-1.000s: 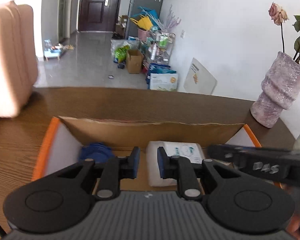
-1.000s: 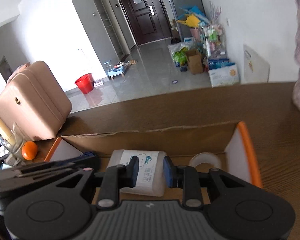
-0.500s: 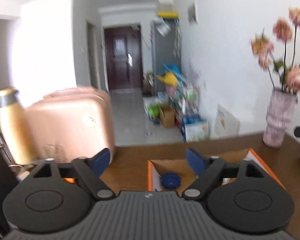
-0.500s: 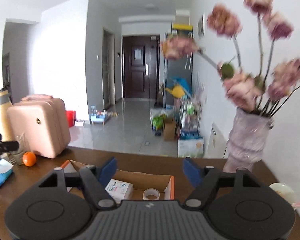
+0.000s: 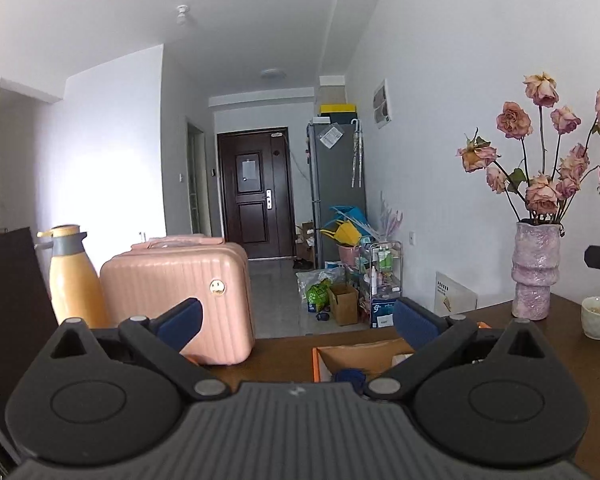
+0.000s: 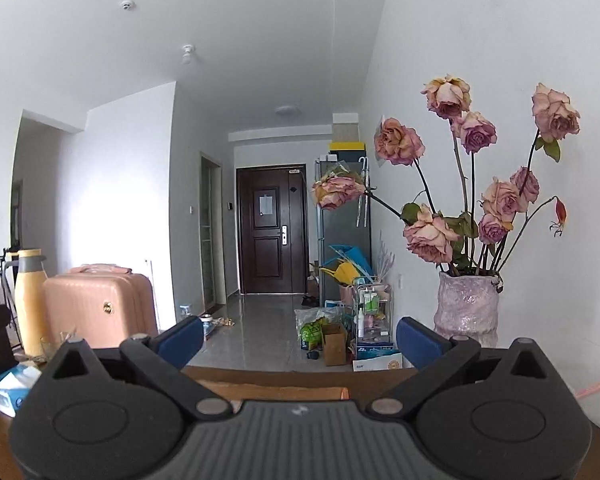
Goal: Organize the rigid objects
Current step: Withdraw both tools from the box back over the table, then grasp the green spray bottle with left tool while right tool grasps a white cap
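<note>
Left wrist view first: the left gripper (image 5: pixel 296 322) has its jaws spread wide with nothing between them, and it's pointed level down the room. Just past the fingers, low in the frame, sits the box (image 5: pixel 360 354) on the brown table (image 5: pixel 560 344). It's cardboard with an orange edge, and most of it is hidden behind the gripper body. Inside at the near left there's a blue thing (image 5: pixel 350 376), though only a sliver shows, so I can't say what it is. A pale item shows beside it to the right, too hidden to name. To the left of the box stands a pink suitcase (image 5: pixel 176 300), with a yellow jug (image 5: pixel 70 276) further left. Far right on the table: a vase (image 5: pixel 536 270) of pink roses and a small white cup (image 5: pixel 599 317) near it.

Right wrist view: the right gripper (image 6: pixel 298 336) is also wide open and holding nothing. Only the far rim of the box (image 6: pixel 276 393) peeks over the gripper body, so its contents are out of sight here. The vase (image 6: pixel 466 308) is close on the right, the suitcase (image 6: pixel 96 304) and jug (image 6: pixel 30 300) sit on the left, and a tissue pack (image 6: pixel 12 386) lies at the near left edge.
</note>
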Demonstrator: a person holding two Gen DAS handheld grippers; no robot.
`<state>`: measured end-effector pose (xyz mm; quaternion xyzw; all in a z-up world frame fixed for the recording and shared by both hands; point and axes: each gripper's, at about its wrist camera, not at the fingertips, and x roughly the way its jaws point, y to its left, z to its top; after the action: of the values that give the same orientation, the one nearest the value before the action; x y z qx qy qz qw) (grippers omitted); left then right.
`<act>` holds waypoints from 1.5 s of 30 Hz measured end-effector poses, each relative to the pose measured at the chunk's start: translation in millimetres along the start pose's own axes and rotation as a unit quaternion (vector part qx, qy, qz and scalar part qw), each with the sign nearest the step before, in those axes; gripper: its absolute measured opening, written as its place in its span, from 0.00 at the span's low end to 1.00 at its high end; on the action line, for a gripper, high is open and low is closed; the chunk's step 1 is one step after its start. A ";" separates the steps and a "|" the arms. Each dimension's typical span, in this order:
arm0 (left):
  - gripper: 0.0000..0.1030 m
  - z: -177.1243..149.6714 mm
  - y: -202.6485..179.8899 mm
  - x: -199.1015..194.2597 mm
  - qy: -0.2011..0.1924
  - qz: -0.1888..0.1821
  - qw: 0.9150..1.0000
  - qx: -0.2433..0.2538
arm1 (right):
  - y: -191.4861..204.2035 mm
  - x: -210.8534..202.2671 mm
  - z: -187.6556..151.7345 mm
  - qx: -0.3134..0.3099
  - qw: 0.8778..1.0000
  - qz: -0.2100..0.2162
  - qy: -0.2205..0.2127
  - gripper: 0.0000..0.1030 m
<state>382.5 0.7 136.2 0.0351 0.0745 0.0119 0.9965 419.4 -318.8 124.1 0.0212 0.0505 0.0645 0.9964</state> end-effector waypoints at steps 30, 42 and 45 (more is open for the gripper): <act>1.00 -195.4 2.5 -234.9 0.131 -0.041 0.990 -0.046 | 24.1 -219.3 -184.7 0.052 0.984 0.034 0.169 1.00; 1.00 -197.6 -29.5 -204.0 0.171 -0.074 0.983 0.002 | 29.4 -236.4 -188.7 0.006 0.977 0.031 0.209 1.00; 1.00 -197.8 -38.9 -189.3 0.176 -0.085 0.980 0.015 | 26.8 -227.2 -191.1 0.002 0.976 0.034 0.215 1.00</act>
<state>166.5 -30.1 -33.7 0.0406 0.2521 -0.0684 0.9644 172.0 -315.1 -42.3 0.0105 0.2633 0.1009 0.9594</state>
